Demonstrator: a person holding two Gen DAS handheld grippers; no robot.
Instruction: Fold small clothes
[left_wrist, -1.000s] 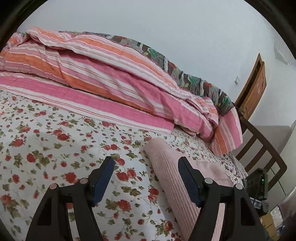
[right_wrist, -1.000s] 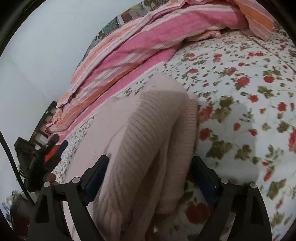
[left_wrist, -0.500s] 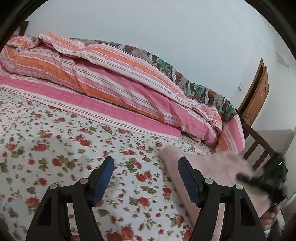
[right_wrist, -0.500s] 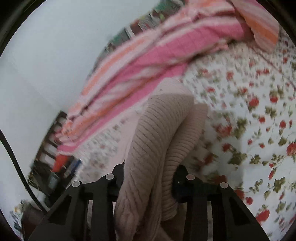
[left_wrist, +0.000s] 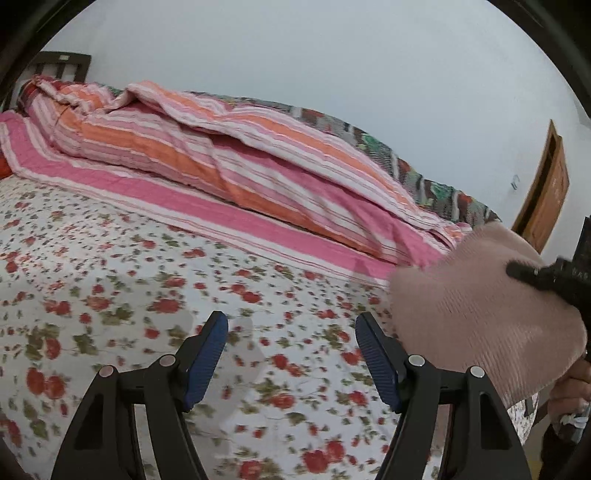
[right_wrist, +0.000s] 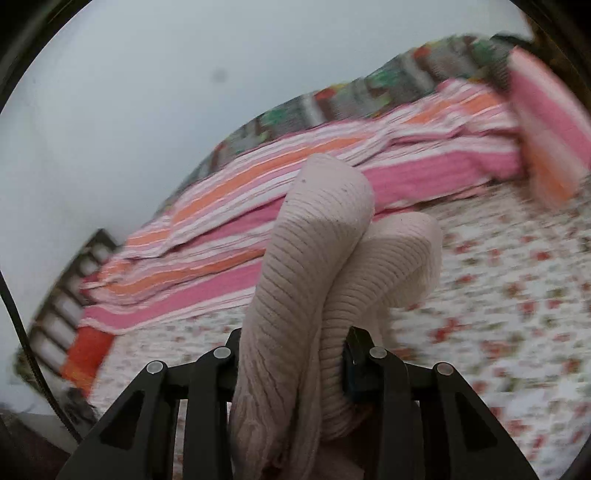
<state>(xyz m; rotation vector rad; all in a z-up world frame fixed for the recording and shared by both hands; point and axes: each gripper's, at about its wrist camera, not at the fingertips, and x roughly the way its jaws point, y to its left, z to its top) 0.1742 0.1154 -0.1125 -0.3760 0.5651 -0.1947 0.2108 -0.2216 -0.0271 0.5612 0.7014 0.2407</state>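
Observation:
A pale pink ribbed knit garment (right_wrist: 317, 229), folded into a thick bundle, hangs lifted above the floral bed sheet (right_wrist: 517, 295). My right gripper (right_wrist: 291, 343) is shut on its lower part, and the fabric bulges up between the fingers. In the left wrist view the same garment (left_wrist: 480, 314) floats at the right, with the right gripper's black body (left_wrist: 546, 277) pressed into it. Low over the floral sheet (left_wrist: 110, 277), my left gripper (left_wrist: 291, 325) stands open with nothing between its blue pads, just left of the garment.
A pink, orange and white striped quilt (left_wrist: 240, 155) is heaped along the far side of the bed against the wall. A wooden door (left_wrist: 546, 192) stands at the right, a dark headboard (left_wrist: 62, 62) at the far left. A hand (left_wrist: 569, 387) shows at the right edge.
My right gripper closed on the pink garment and raised it off the sheet. The left gripper stayed open and swung away, so the garment now sits at its right.

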